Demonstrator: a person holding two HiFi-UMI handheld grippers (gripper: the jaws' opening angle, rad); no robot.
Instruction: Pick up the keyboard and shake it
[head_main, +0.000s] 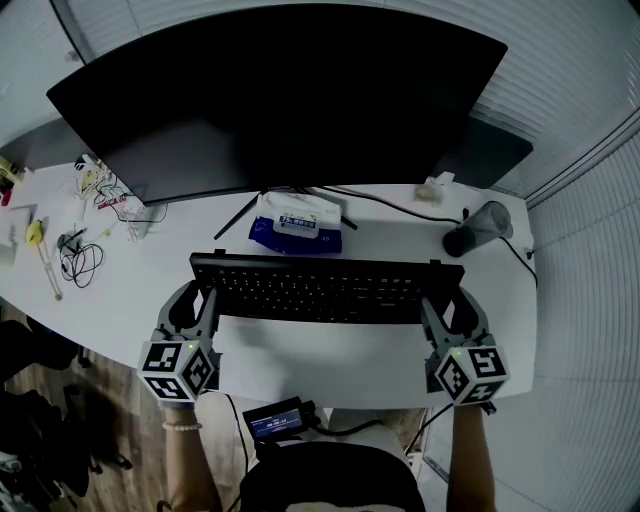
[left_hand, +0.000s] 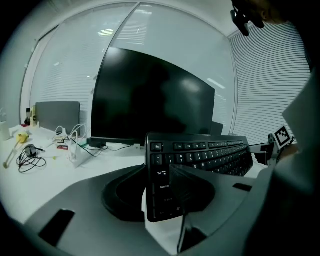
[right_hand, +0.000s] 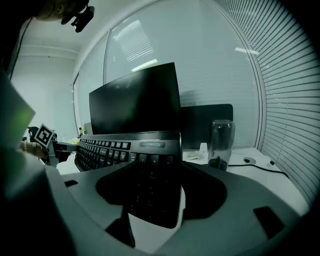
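Only container: dark tumbler (head_main: 478, 228) on the worktop (head_main: 330, 365), behind the R end of the keyboard (head_main: 320, 288); contents can't tell. Pack of wipes (head_main: 296, 222) lies just behind the keyboard, mid-length, under the monitor (head_main: 290, 110). Left tongs (head_main: 195, 300) clamp the keyboard's L end, right tongs (head_main: 447, 308) its R end; it spans btwn them, keys up, over the worktop's near part. Head view alone shows the wipes. Right gripper view has the tumbler (right_hand: 220, 142) upright past the keyboard's corner. Left gripper view lacks it but shows loose cables (left_hand: 30, 159) left of the keyboard.
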